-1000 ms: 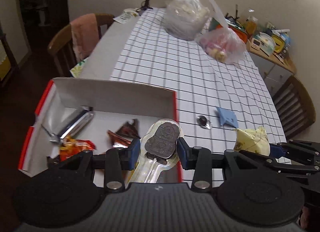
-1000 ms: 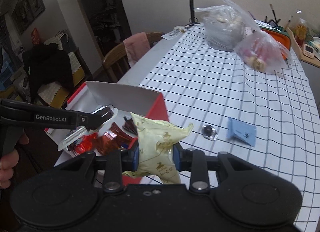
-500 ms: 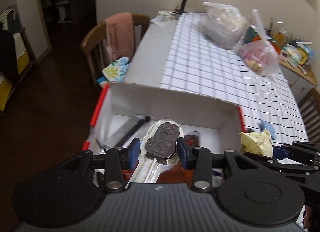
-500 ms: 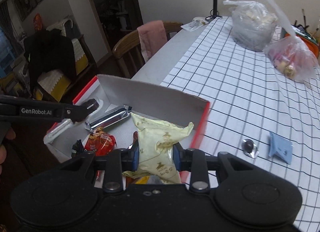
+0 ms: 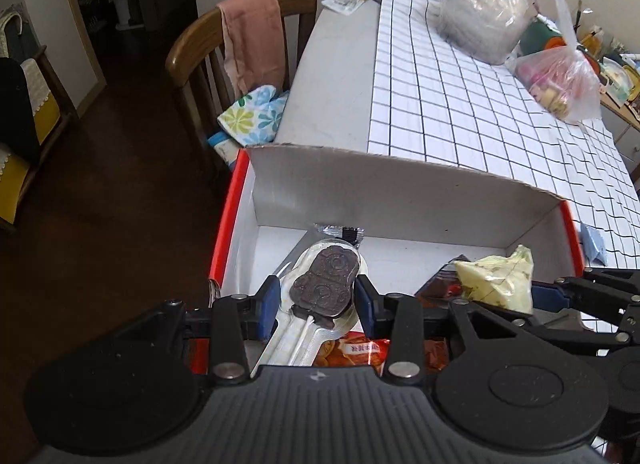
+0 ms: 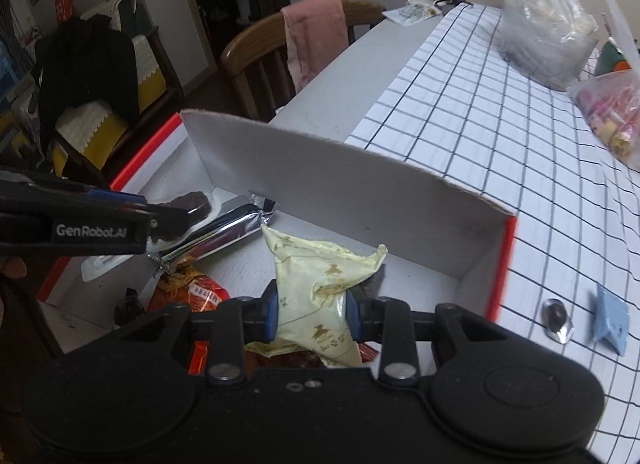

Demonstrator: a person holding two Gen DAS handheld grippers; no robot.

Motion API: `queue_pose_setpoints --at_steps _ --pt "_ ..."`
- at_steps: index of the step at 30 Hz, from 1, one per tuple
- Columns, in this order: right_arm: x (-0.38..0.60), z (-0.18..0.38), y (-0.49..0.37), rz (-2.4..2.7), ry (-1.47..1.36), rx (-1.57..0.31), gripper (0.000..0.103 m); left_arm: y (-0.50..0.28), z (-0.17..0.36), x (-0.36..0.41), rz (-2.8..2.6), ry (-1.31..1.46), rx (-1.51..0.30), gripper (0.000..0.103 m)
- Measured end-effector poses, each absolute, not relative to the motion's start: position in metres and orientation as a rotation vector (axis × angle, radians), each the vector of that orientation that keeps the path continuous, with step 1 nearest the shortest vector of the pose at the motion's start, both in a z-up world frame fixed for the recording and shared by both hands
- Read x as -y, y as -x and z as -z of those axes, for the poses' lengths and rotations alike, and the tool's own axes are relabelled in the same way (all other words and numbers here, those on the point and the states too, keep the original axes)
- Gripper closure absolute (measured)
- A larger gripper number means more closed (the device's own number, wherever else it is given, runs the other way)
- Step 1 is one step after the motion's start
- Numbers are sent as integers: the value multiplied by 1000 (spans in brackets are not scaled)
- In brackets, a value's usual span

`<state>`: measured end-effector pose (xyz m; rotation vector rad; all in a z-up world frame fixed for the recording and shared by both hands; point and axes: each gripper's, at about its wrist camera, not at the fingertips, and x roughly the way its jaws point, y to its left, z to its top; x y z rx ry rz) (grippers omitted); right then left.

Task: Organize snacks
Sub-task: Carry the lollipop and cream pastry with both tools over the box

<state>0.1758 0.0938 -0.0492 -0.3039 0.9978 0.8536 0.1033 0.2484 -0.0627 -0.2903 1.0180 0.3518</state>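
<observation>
A red-edged white cardboard box [image 5: 400, 200] [image 6: 344, 188] stands at the near left end of the table. My left gripper [image 5: 316, 298] is shut on a chocolate lollipop [image 5: 326, 286] in clear wrap, held over the box's left half. My right gripper [image 6: 311, 314] is shut on a pale yellow snack packet [image 6: 320, 284] [image 5: 500, 282], held over the box's right half. Inside the box lie a silver foil bar [image 6: 224, 230], an orange-red packet [image 6: 192, 288] [image 5: 352, 352] and dark wrapped sweets. The left gripper [image 6: 168, 220] reaches in from the left in the right wrist view.
On the checked cloth [image 6: 480, 104] right of the box lie a foil-cupped sweet [image 6: 557, 314] and a blue packet [image 6: 612, 316] [image 5: 594, 244]. Two plastic bags [image 5: 480, 20] [image 5: 560, 80] and a lamp base stand at the far end. A wooden chair [image 5: 236, 48] with a pink cloth stands left of the table.
Both grippers have carried their snacks leftward and down, from beside the box to over its inside. Neither grip has changed.
</observation>
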Motion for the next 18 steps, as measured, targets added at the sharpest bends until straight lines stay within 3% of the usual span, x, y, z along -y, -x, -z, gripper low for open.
queue_pose_setpoints --at_steps 7,18 --pt "-104 57 -176 -846 330 -1023 70 -111 82 -248 -302 272 -1092 64" --pt "-101 54 -178 -828 320 -1024 58 -114 89 -247 -265 264 -1116 63"
